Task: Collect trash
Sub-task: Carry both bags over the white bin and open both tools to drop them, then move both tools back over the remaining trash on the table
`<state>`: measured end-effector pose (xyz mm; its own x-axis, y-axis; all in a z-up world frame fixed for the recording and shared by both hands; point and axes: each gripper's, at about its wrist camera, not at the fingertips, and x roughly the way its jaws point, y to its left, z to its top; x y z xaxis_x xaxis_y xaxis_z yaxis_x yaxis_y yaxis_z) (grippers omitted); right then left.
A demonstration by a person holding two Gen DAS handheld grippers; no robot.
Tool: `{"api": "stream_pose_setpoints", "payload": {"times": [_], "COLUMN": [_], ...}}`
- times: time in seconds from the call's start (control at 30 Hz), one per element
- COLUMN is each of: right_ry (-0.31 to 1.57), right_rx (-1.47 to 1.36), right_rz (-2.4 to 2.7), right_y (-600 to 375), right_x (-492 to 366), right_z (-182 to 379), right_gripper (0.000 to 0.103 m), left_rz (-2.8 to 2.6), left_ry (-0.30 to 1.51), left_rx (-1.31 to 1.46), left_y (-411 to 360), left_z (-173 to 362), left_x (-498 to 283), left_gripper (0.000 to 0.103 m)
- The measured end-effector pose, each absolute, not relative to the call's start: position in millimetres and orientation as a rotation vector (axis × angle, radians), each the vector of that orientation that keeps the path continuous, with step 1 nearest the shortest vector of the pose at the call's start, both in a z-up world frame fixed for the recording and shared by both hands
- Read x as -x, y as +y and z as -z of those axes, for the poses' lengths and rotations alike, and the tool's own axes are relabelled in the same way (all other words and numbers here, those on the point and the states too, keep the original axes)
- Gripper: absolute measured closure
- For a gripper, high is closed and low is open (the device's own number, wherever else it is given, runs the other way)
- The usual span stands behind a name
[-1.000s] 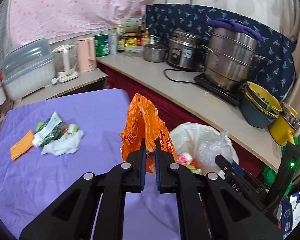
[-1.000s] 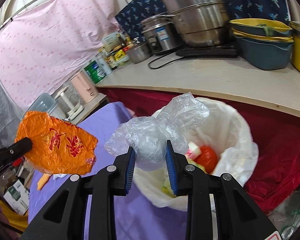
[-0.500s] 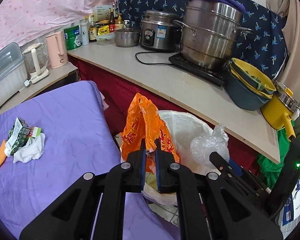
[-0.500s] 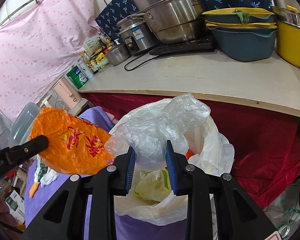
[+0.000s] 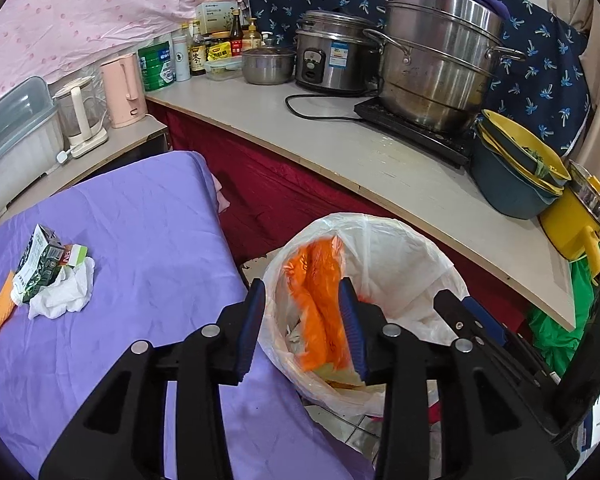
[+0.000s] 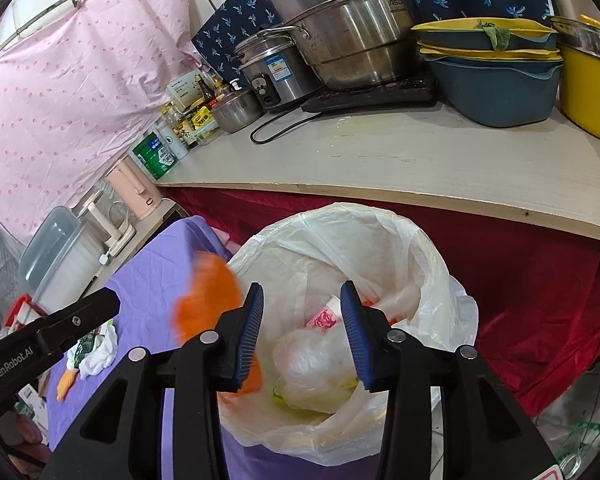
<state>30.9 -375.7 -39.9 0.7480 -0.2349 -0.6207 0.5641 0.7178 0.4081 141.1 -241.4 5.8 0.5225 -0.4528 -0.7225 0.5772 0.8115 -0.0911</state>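
- Left wrist view: the left claw (image 5: 302, 328) hung over the white-lined trash bin (image 5: 400, 240), jaws opening, with the blurry orange bag (image 5: 320, 304) loose between them, not pinched, at the bin's mouth.
- The right claw (image 6: 302, 332) was over the same bin, jaws opening too, nothing gripped. The clear plastic bag (image 6: 312, 360) lay inside on top of the other rubbish.
- Both claws crowded the one opening; the right one showed as a black arm at the bin's right rim in the left view.
- Leftover trash sat well apart on the purple desk (image 5: 140, 220): a green wrapper (image 5: 36, 272) on a white crumpled tissue (image 5: 64, 300), plus an orange scrap (image 5: 0, 312) just beside them.
- Behind the bin ran a red-skirted counter (image 5: 380, 168) with a big steel steamer pot (image 5: 436, 64), a rice cooker (image 5: 332, 56), stacked blue and yellow basins (image 5: 512, 172), and a pink kettle (image 5: 122, 88).
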Motion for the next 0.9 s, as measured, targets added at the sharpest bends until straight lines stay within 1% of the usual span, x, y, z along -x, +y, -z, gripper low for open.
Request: {"api": "stream_pose_setpoints", "payload": {"times": [0.13,0.43,0.57,0.63,0.7,0.9], "right_ry": [0.561,0.556,0.555,0.555,0.556,0.562], "right_rx": [-0.626,-0.612,-0.601,-0.598,-0.592,-0.568], "right_rz": [0.464,0.446,0.436,0.429,0.421,0.387], "right_y": [-374.1,-363.8,-356.3,-353.3,-348.5,-329.9], "right_x": [-31.6,-34.5,-36.9,-38.4,-40.6,-51.1], "right_z": [35.4,27.4,23.1,21.4,19.3,12.4], "right_gripper": [0.062,0.06,0.057,0.057,0.057,0.057], "left_rz": [0.61,0.578,0.564,0.557,0.548,0.52], "left_ry": [0.81,0.813,0.812,0.809,0.804,0.802], "left_rx": [-0.155,-0.133,-0.12,-0.111,-0.105,-0.074], "left_y": [-236.1,-220.4,-211.1,-205.4,-199.0,-175.8], "left_z": [-7.5,-9.2,-10.9,-12.1,-13.8,-17.6], "left_x": [-143.8,-149.5,-151.5,-152.5,-153.4,-159.9], "left_gripper": [0.065,0.064,0.064,0.063,0.059,0.059]}}
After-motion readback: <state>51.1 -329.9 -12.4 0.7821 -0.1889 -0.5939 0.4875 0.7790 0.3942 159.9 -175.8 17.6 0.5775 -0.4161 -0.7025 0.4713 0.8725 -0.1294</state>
